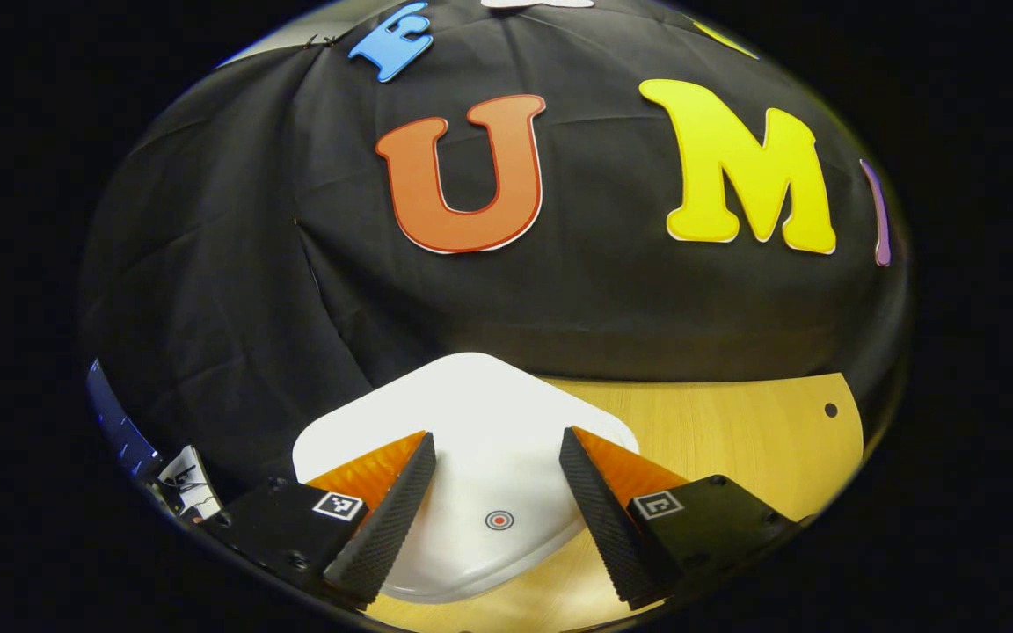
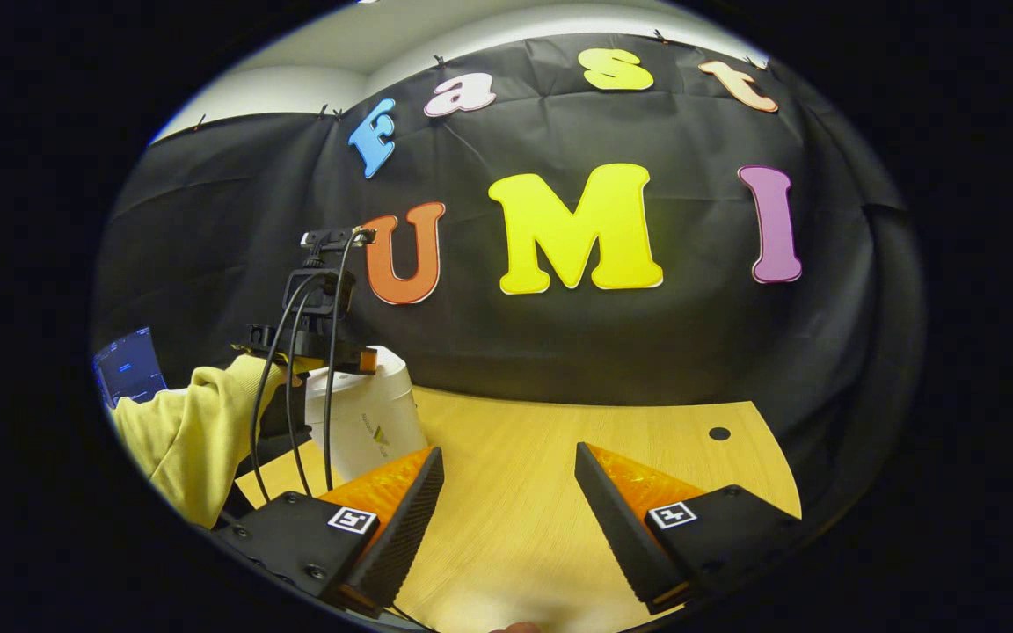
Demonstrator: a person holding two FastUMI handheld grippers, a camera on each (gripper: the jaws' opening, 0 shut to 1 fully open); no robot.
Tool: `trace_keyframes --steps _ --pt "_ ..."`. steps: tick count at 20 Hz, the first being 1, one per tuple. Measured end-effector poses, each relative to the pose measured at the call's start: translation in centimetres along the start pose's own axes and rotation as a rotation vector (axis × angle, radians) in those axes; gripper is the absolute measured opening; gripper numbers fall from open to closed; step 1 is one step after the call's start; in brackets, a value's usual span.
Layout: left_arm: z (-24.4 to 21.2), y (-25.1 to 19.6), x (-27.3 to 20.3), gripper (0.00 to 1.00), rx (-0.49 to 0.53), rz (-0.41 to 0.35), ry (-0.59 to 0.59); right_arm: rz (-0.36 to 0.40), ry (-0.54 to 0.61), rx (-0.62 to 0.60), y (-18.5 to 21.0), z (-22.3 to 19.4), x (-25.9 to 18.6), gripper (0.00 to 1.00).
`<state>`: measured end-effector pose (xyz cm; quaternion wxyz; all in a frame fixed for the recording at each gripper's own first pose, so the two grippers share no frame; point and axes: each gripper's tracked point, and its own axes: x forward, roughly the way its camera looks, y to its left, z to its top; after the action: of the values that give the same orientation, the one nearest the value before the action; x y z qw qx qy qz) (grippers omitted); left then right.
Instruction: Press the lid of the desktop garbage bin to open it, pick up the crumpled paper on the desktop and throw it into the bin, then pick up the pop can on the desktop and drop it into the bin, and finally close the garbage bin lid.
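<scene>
— Bin position first: where is it?

— White plastic desktop garbage bin (image 2: 364, 413) stands at the left of the pale wooden surface (image 2: 559, 492), lid (image 1: 471, 422) closed. In the left gripper view the left gripper (image 1: 493, 519) hovers right above that lid, its fingers spread wide, holding nothing — a small red ring mark (image 1: 499, 520) lies between them.

— And the other one?

— In the right gripper view the right gripper (image 2: 506, 527) hangs over bare wood to the right of the bin, fingers also apart, nothing held. A yellow sleeve (image 2: 190, 422) holds the left gripper over the bin.

— How to press well?

— I'd aim one fingertip at the ring mark, push straight down — firmly, briefly — then lift clear so the lid can rise.
</scene>
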<state>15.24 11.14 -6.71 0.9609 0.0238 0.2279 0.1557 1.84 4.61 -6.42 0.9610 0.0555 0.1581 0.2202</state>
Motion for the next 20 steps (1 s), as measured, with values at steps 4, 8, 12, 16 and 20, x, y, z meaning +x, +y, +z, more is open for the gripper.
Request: trace_keyframes --steps 4,8,12,16,20 --pt "0.3 -0.7 -3.3 0.98 -0.057 -0.062 -0.105 -0.029 0.006 -0.004 0.0 -0.4 -0.3 0.95" --pt "0.6 -1.5 -7.0 0.98 -0.066 -0.107 -0.21 -0.046 0.002 0.003 0.4 -0.4 0.1 0.95" --pt "0.1 -2.0 -10.6 0.98 -0.094 -0.151 -0.288 -0.061 -0.018 -0.013 1.1 -0.1 0.4 0.96" --pt "0.0 -2.4 -13.1 0.98 -0.091 -0.182 -0.349 -0.08 -0.063 -0.038 1.5 0.9 0.4 0.95" --pt "0.0 -2.8 -14.8 0.98 -0.11 -0.211 -0.391 -0.095 -0.111 -0.06 1.8 1.8 0.0 0.96"
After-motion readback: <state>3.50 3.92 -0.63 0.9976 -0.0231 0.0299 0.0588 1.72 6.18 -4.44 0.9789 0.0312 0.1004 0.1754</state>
